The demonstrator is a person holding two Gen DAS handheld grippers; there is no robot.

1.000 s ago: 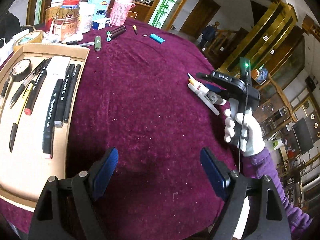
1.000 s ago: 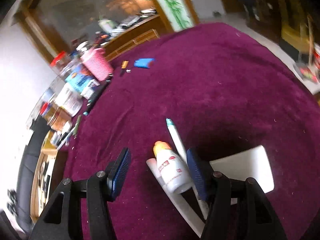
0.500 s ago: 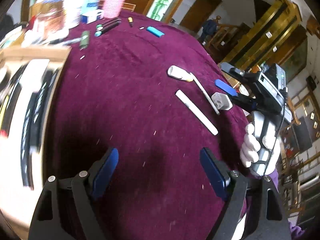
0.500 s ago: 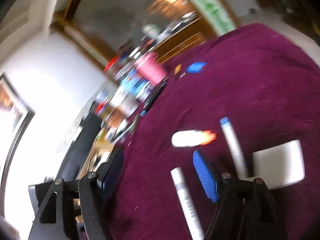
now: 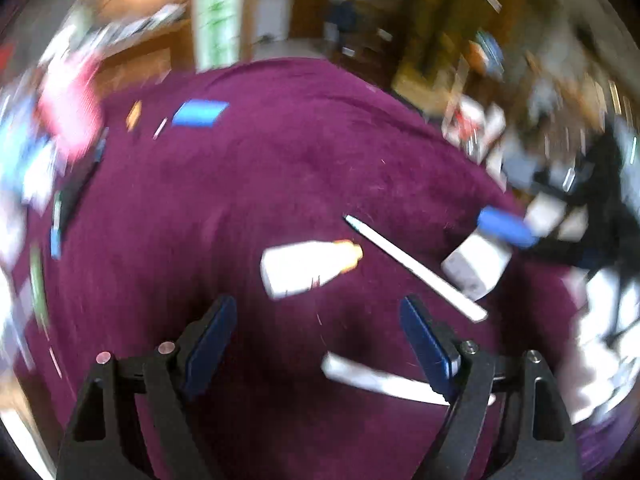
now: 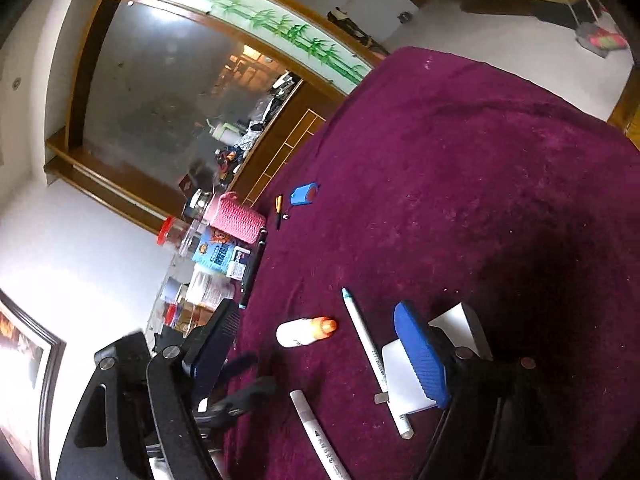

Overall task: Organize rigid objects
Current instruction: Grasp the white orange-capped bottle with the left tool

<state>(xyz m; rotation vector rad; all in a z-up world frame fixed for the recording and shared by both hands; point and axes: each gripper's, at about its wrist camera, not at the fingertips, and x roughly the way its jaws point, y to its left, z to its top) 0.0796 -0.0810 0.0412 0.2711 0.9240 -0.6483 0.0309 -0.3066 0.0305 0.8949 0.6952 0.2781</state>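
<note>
A big room with a purple-red table

We see a table under a purple-red velvet cloth (image 6: 480,184) that fills most of both views. Behind it a white wall (image 6: 92,240) stands bright in the light. A big glass pane in a brown wood frame (image 6: 160,92) is set in that wall, and a white strip painted with green bamboo (image 6: 280,28) runs along its top. A low wood counter (image 6: 296,128) stands against the wall. A picture in a dark frame (image 6: 24,344) hangs at the left. The floor (image 6: 500,40) is pale. In the left view the far side is blurred; we think there is yellow-brown wood furniture (image 5: 424,68).
</note>
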